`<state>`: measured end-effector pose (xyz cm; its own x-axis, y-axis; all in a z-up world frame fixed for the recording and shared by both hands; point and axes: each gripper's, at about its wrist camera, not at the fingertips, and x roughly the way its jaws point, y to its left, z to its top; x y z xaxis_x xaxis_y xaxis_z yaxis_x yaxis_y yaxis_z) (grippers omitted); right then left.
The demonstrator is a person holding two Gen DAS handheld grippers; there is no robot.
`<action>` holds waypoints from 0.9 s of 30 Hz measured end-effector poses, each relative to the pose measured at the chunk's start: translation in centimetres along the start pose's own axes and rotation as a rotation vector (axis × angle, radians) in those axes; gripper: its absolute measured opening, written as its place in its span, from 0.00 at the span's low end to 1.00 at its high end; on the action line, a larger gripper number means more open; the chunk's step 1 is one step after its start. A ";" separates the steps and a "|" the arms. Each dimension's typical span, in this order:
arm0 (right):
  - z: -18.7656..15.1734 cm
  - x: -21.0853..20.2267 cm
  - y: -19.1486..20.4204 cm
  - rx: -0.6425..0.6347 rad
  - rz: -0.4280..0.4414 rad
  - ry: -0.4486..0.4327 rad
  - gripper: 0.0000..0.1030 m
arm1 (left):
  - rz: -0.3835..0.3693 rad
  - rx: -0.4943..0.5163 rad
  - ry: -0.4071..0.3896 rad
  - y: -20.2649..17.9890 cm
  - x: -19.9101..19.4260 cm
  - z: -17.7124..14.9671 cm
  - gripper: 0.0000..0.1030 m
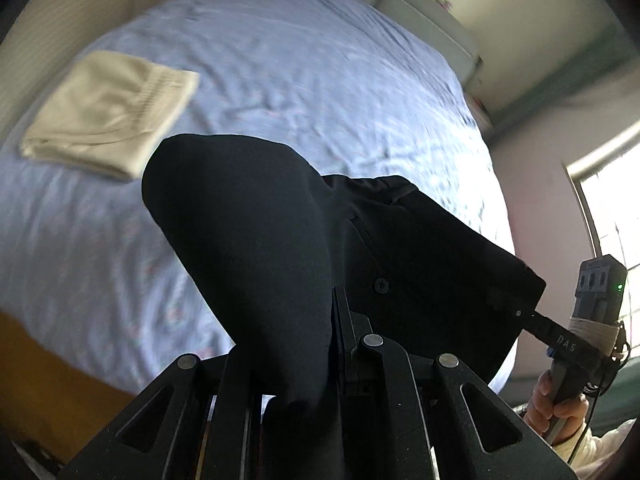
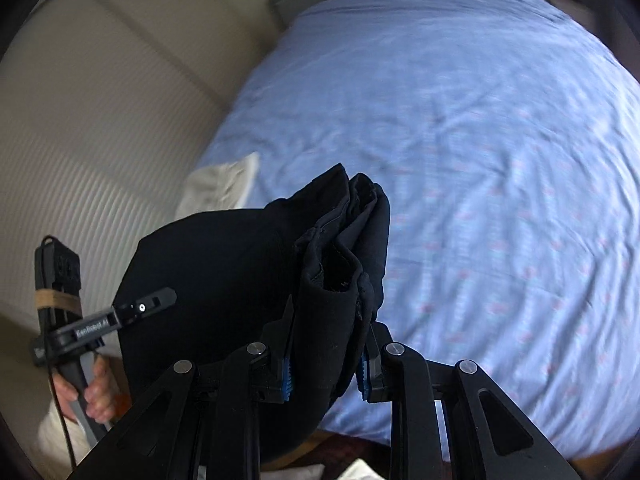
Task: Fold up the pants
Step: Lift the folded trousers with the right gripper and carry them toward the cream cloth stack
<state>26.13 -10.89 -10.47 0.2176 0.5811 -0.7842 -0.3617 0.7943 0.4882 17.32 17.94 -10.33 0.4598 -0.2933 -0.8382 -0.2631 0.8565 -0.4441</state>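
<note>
Bed (image 1: 304, 80) with a wrinkled pale-blue patterned sheet (image 2: 480, 160), filling most of both wrist views; cream ribbed wall panelling (image 2: 80, 140) borders it beyond the left fingers in the right wrist view, and a bright window (image 1: 612, 216) lies off to the right of the fingers in the left wrist view. A wooden bed edge (image 1: 44, 380) shows at lower left. Folded cream garment (image 1: 108, 116) lying on the sheet, ahead and left of the left gripper (image 1: 332, 320), well apart from it. Black pants (image 1: 256, 248) held above the sheet between the two grippers, blocking much of the near bed in both views. Left gripper: fingers closed onto a draped fold of the pants. Right gripper (image 2: 326, 364): blue-padded fingers (image 2: 286, 376) clamped on a bunched, layered edge of the pants (image 2: 344, 248). Each gripper appears in the other's view, gripped at its handle by a hand (image 2: 96, 392).
</note>
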 end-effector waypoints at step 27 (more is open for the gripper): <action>4.5 17.3 30.3 0.088 -0.051 -0.040 0.24 | -0.095 0.163 0.081 31.0 -10.1 17.4 0.14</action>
<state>23.01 24.05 -7.52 0.2701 0.5443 -0.7942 -0.2687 0.8347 0.4807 19.28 54.86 -10.09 0.4046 -0.4033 -0.8208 -0.0777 0.8791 -0.4703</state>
